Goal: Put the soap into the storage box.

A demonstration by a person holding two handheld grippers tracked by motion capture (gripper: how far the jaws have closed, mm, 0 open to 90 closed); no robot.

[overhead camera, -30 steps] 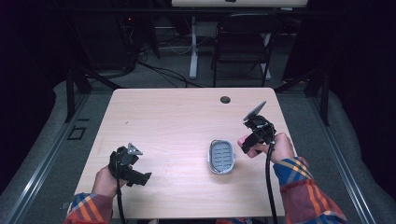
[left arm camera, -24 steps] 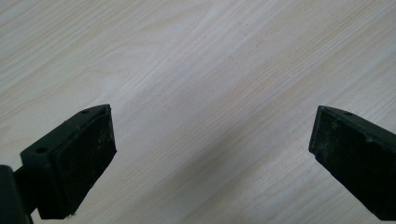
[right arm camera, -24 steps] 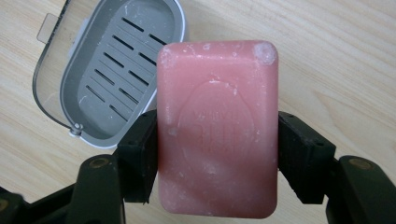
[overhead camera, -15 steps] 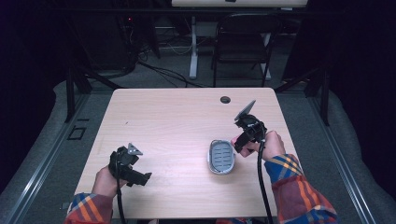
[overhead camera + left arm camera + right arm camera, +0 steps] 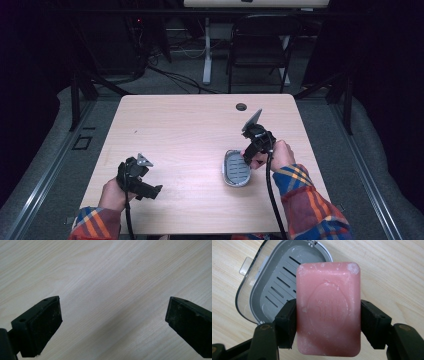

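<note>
A pink bar of soap [image 5: 328,307] is clamped between the two black jaws of my right gripper [image 5: 328,322], which is shut on it. Just beyond the bar lies a grey slotted soap dish [image 5: 274,287] with a clear rim, flat on the wooden table. In the high view the right gripper [image 5: 252,150] hangs over the right edge of the soap dish [image 5: 235,169]; the soap is hard to make out there. My left gripper [image 5: 112,322] stands open over bare wood, and the high view shows the left gripper [image 5: 137,180] near the table's front left.
The light wooden table [image 5: 190,125] has a round cable hole [image 5: 241,106] near its far edge. Behind the table stand a dark folding chair [image 5: 260,50] and a white desk leg [image 5: 206,50], with cables on the floor.
My right gripper has moved left and toward the soap dish with the soap in it, from right of the dish to over its right edge. The left gripper has stayed put.
</note>
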